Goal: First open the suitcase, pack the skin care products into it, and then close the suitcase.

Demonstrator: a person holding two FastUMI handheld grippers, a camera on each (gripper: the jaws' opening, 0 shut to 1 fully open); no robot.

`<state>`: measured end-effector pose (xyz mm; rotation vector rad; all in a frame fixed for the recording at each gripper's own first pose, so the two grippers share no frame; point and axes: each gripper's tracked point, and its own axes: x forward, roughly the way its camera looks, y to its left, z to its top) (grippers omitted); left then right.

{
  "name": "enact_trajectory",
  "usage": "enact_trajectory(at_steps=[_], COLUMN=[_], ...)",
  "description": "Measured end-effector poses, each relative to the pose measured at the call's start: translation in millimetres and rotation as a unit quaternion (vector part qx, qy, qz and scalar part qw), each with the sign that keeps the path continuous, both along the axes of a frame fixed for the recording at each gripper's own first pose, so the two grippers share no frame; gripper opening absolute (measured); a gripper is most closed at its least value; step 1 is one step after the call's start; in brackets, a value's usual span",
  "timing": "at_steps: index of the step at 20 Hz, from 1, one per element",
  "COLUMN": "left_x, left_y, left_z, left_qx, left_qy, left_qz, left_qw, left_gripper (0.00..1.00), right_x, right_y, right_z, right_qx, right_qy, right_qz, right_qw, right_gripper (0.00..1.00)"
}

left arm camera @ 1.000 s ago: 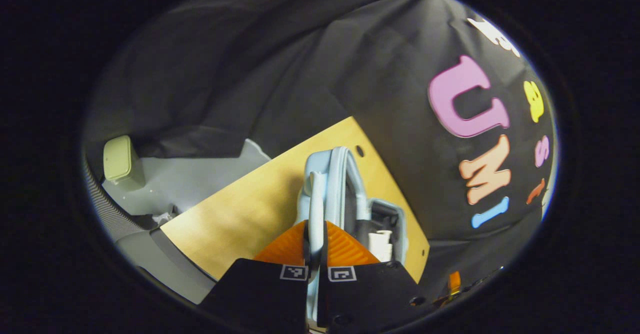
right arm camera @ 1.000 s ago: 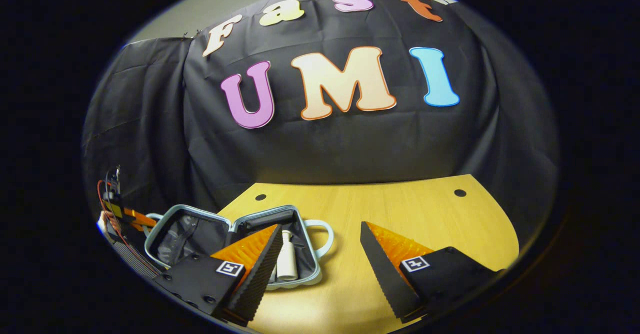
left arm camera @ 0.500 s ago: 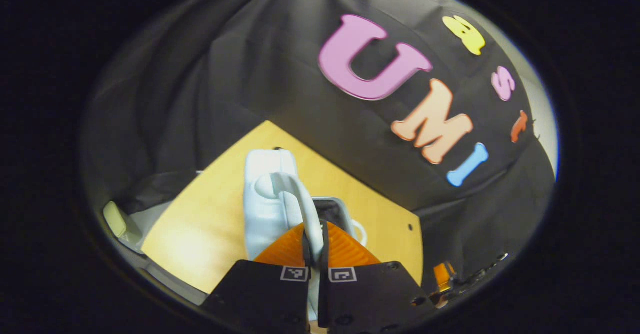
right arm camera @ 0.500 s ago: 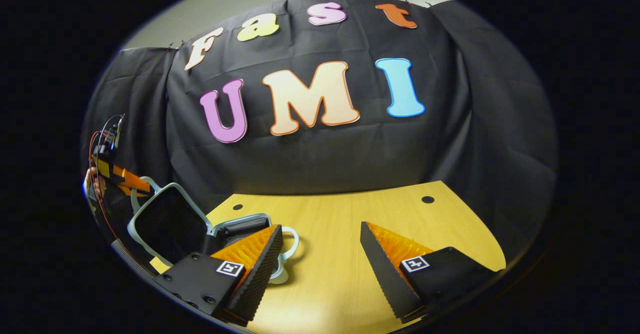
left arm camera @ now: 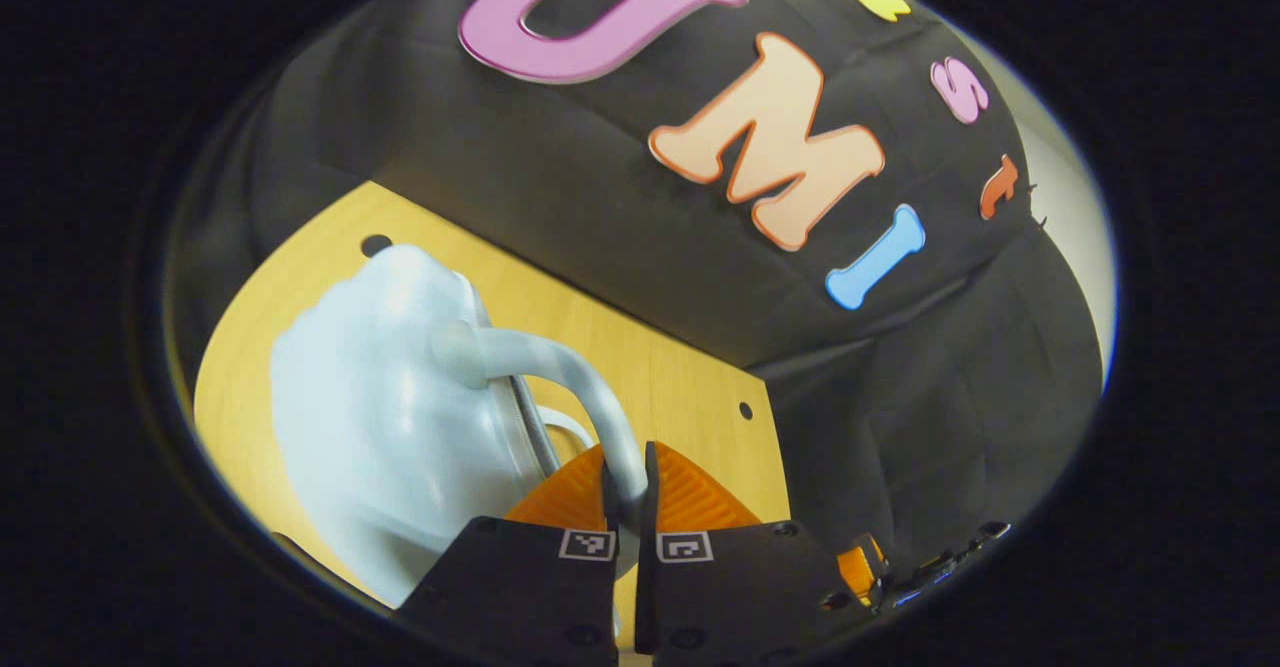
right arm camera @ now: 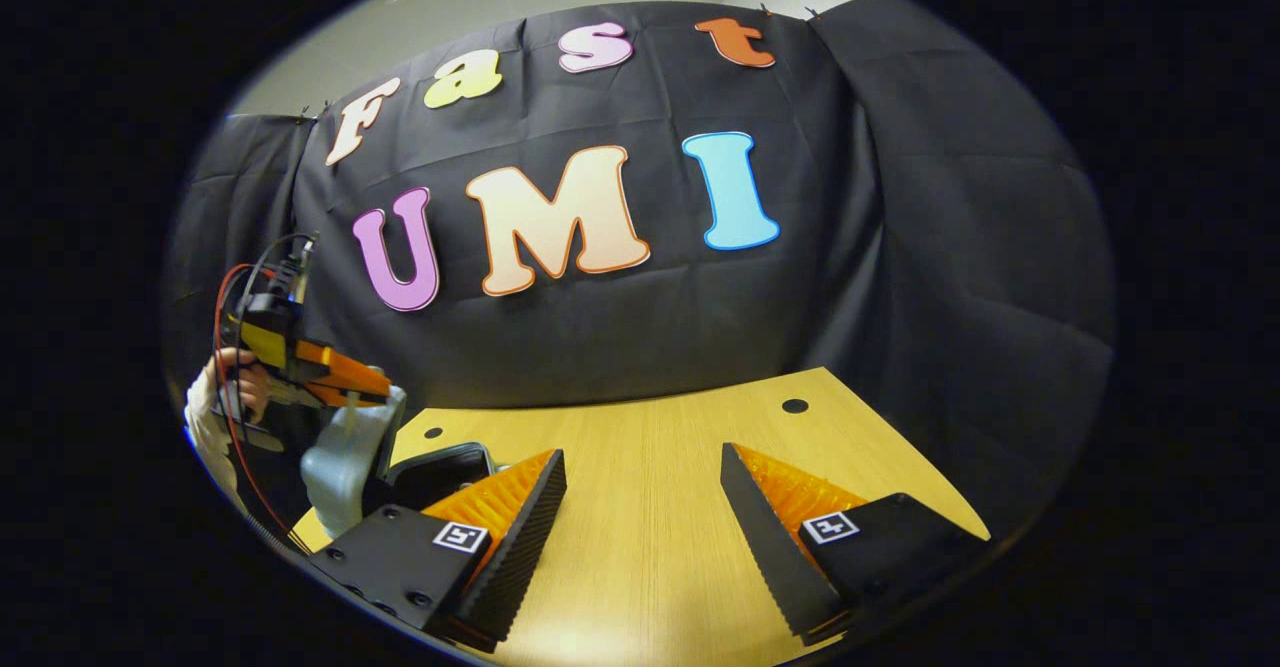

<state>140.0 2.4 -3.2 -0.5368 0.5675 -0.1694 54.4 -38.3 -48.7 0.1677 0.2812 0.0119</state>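
My left claw [left arm camera: 628, 482] is clamped on the pale blue handle [left arm camera: 560, 372] of the suitcase lid [left arm camera: 385, 427], which stands raised over the suitcase base [right arm camera: 440, 467] near the table's [right arm camera: 660, 507] left edge. My right claw [right arm camera: 640, 527] hangs wide open above the table's near edge, gripping nothing. My hand [right arm camera: 235, 382] shows behind the left claw in the right gripper view.
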Motion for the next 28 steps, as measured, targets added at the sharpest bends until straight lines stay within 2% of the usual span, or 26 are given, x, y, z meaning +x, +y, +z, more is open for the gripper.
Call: enact_trajectory(at_steps=[3, 7, 8, 12, 14, 16, 17, 18, 19, 21, 26, 28], left_x=[33, 59, 62, 65, 64, 61, 63, 61, 56, 39, -13, -38], left_y=[-29, -44, -47, -47, -47, -36, -38, -34, -28, -14, -12, -15], left_z=[-50, -110, -122, -147, -149, -133, -122, -108, -95, -63, 12, 19], left_qx=[0.037, 0.095, 0.104, 0.122, 0.118, 0.117, 0.11, 0.116, 0.133, 0.162, 0.204, 0.211], left_qy=[0.052, 0.11, 0.123, 0.159, 0.163, 0.147, 0.131, 0.116, 0.098, 0.06, -0.048, -0.078], left_qz=[-0.006, -0.006, -0.008, -0.008, -0.008, 0.005, 0.01, 0.019, 0.032, 0.062, 0.128, 0.126], left_qw=[0.998, 0.989, 0.987, 0.98, 0.979, 0.982, 0.985, 0.986, 0.986, 0.983, 0.969, 0.966], left_gripper=[0.01, 0.01, 0.01, 0.02, 0.07, 0.17, 0.53, 0.63, 0.82, 0.96, 0.96, 0.95], right_x=[-2, -11, -14, -20, -17, -12, -10, -8, -6, -3, 3, 3], right_y=[-8, -17, -19, -29, -30, -28, -26, -24, -21, -15, -5, -1], right_z=[2, 2, 0, -7, -4, 1, 4, 6, 10, 19, 40, 53], right_qx=[-0.016, -0.02, -0.021, -0.023, -0.021, -0.018, -0.015, -0.013, -0.008, -0.001, -0.004, 0.0], right_qy=[0.001, 0.005, 0.007, 0.022, 0.017, 0.009, 0.004, 0.0, -0.005, -0.02, -0.052, -0.072], right_qz=[-0.006, -0.019, -0.023, -0.028, -0.024, -0.014, -0.008, -0.002, 0.006, 0.023, 0.06, 0.07], right_qw=[1.0, 1.0, 1.0, 0.999, 0.999, 1.0, 1.0, 1.0, 1.0, 1.0, 0.997, 0.995], right_gripper=[0.98, 0.98, 0.94, 0.94, 0.98, 0.98, 0.98, 0.98, 0.98, 0.98, 0.98, 0.98])
